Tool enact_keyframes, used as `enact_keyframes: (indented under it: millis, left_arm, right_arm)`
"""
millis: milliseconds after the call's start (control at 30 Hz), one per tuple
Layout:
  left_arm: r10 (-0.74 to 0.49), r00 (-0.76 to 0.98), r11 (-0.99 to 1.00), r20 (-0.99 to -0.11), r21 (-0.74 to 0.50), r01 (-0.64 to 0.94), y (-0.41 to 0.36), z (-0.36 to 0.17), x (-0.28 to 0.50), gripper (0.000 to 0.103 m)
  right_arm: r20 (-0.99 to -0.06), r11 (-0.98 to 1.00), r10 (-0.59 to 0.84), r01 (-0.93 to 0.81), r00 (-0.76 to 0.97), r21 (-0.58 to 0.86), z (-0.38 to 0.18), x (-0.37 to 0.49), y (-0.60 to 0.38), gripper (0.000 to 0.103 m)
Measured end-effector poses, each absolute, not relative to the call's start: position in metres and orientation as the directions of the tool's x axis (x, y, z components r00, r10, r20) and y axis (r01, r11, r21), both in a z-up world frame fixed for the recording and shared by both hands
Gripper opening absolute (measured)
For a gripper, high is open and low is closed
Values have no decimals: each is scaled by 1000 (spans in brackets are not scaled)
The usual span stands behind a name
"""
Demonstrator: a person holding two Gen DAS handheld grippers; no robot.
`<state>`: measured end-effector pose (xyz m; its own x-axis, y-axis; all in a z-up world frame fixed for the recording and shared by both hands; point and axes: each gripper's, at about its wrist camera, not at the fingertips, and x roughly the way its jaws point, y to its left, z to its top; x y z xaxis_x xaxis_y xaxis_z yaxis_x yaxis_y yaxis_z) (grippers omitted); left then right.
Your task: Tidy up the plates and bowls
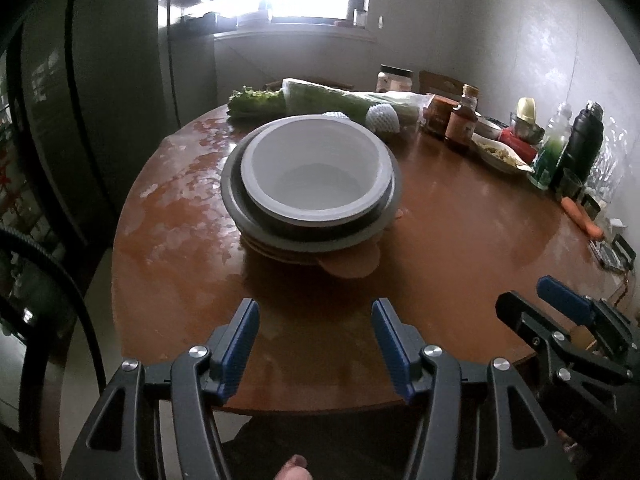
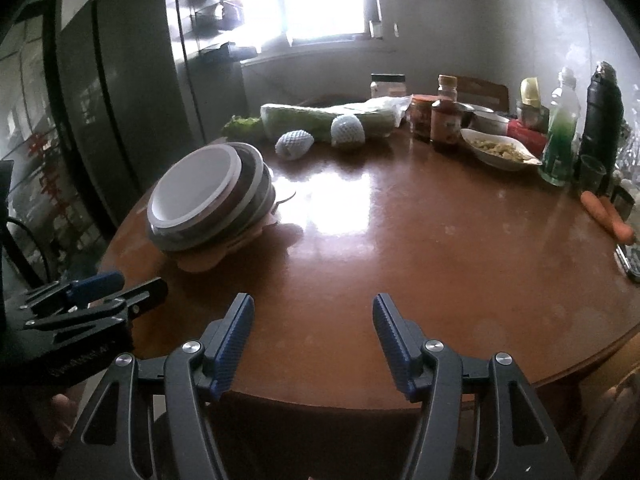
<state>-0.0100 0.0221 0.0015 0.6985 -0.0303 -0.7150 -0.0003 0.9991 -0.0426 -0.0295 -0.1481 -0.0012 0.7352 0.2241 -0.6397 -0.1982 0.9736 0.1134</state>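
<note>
A stack of dishes stands on the round brown table: a white bowl nested in darker bowls and grey plates, on a tan plate with tabs. The stack also shows in the right wrist view, at the table's left. My left gripper is open and empty, above the table's near edge, short of the stack. My right gripper is open and empty over the near edge, right of the stack; it shows in the left wrist view.
At the back lie a wrapped cabbage, lettuce and two foam-netted fruits. Jars, sauce bottles, a dish of food, a green bottle, a black flask and carrots line the right side. A dark fridge stands left.
</note>
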Motion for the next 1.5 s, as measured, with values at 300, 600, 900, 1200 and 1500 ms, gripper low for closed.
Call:
enact_keyframes:
  millis: [300,600,900,1200,1500]
  left_arm:
    - [-44,695,999,-718,-48,14,18,0,-11,58]
    - [-52,691,998,-721,-52,20,19,-1,-10,58]
    - [-52,690,998,-722,-52,21,18,-1,-10,58]
    - [-50,688,999,-724,-50,21,16,-2,-12,58]
    - [-48,682,999,-730,-49,18,17,-5,-11,58]
  right_arm:
    - [-640,978,206,-183,740,103,-1,-30,-150,64]
    - [-650,978,204,-181,732,103,-4,-29,-152,64]
    - [-652,979,197,-181,732,93,-4,-30,-149,64]
    - [-653,980,192,-177,733,90,-3,-30,-149,64]
    - [-649,980,193,-179,736,88,-2,-31,-149,64]
